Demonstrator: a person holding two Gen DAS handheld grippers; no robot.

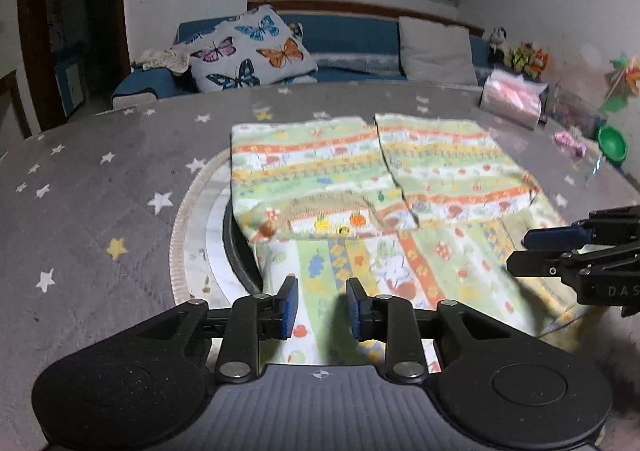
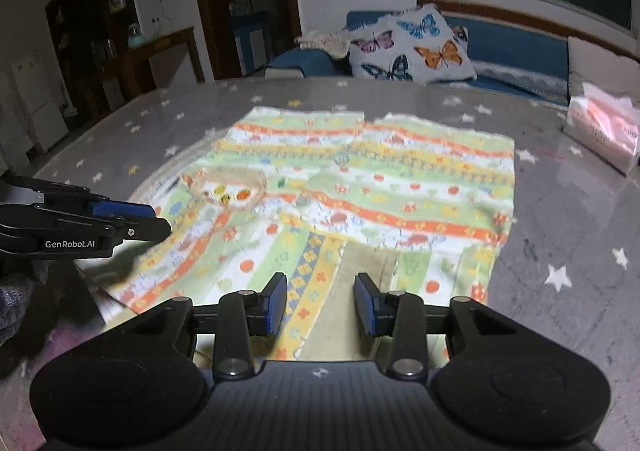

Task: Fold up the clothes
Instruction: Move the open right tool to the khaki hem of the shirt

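A child's patterned garment (image 1: 360, 187) with green, orange and yellow stripes lies flat on the grey star-print table (image 1: 100, 179); its sleeves are folded across the body and a collar shows near the left. It also shows in the right wrist view (image 2: 360, 187). My left gripper (image 1: 322, 301) is open and empty, just above the garment's near left edge. My right gripper (image 2: 320, 301) is open and empty above the near right edge. Each gripper shows in the other's view: the right one (image 1: 532, 251), the left one (image 2: 156, 221).
A round glass turntable (image 1: 200, 235) lies under the garment's left side. A pink tissue pack (image 1: 514, 99), a green bowl (image 1: 612, 143) and small toys stand at the table's right. A blue sofa with a butterfly pillow (image 1: 250, 51) is behind the table.
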